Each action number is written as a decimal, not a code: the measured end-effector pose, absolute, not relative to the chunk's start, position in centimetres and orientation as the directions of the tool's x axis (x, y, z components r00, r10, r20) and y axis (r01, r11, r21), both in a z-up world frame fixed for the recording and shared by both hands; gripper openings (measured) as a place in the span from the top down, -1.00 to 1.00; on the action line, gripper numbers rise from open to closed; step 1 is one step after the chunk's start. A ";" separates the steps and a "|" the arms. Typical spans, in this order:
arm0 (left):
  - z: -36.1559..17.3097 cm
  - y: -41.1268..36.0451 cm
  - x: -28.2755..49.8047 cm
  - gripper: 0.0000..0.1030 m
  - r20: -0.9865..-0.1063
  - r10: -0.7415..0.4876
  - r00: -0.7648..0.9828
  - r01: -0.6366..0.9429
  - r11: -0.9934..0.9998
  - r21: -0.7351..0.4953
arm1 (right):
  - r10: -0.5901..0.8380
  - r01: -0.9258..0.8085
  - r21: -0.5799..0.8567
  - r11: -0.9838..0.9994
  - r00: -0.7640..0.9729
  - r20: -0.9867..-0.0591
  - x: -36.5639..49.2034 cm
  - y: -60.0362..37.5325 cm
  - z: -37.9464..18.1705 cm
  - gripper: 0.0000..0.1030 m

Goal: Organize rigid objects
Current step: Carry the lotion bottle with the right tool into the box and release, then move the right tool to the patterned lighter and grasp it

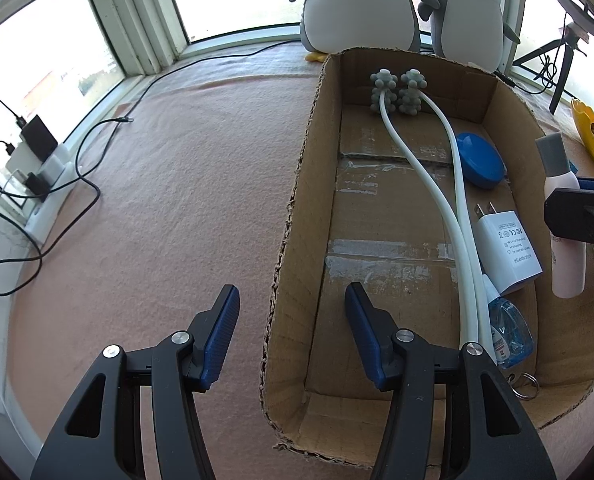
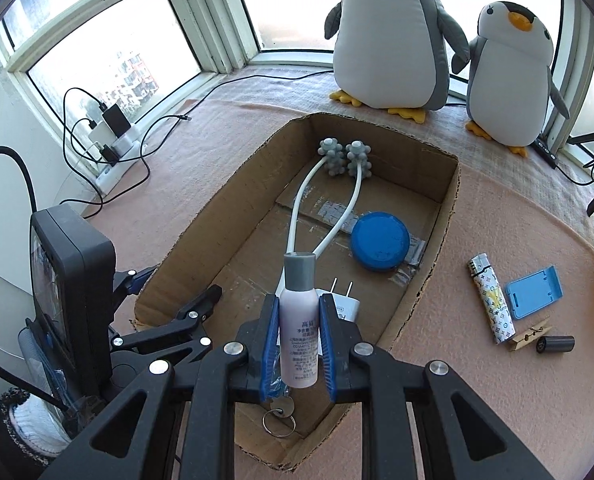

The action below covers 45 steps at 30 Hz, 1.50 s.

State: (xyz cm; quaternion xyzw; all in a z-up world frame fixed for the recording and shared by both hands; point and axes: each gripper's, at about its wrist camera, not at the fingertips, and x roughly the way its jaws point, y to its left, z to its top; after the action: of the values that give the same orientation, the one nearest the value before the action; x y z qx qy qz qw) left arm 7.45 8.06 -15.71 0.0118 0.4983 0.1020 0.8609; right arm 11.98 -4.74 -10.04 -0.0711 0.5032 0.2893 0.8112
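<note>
Above the open brown cardboard box [image 2: 437,216], pale pink plastic bottle with grey cap [image 2: 299,320] clamped mid-body by right gripper [image 2: 298,344]. Probably light, stiff, slick; best gripped mid-body. Left gripper [image 1: 292,336] straddling box wall, seemingly gripping it.
</note>
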 end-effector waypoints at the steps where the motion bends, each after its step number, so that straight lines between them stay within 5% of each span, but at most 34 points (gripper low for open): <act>1: -15.7 8.1 7.4 -0.06 -0.856 0.187 0.483 -0.165 0.979 0.121 | 0.396 -0.545 0.173 0.821 0.325 -0.859 12.0 -4.6 -10.1 0.65; 12: -15.7 8.1 7.4 -0.06 -0.856 0.186 0.483 -0.163 0.979 0.121 | 0.429 -0.562 0.208 0.801 0.295 -0.854 11.7 -4.0 -10.3 0.64; 17: -15.7 8.1 7.4 -0.06 -0.856 0.186 0.482 -0.164 0.979 0.121 | 0.457 -0.563 0.218 0.797 0.327 -0.827 11.7 -4.6 -9.3 0.02; 45: -15.8 8.1 7.3 -0.06 -0.857 0.187 0.481 -0.165 0.979 0.121 | 0.406 -0.526 0.148 0.838 0.417 -0.813 13.1 -12.2 -7.6 0.01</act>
State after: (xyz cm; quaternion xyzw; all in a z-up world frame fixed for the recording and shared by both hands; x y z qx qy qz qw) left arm 7.25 8.12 -15.75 0.0112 0.4993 0.1022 0.8603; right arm 13.05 -12.19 -7.63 -0.0647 0.4631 0.2774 0.8393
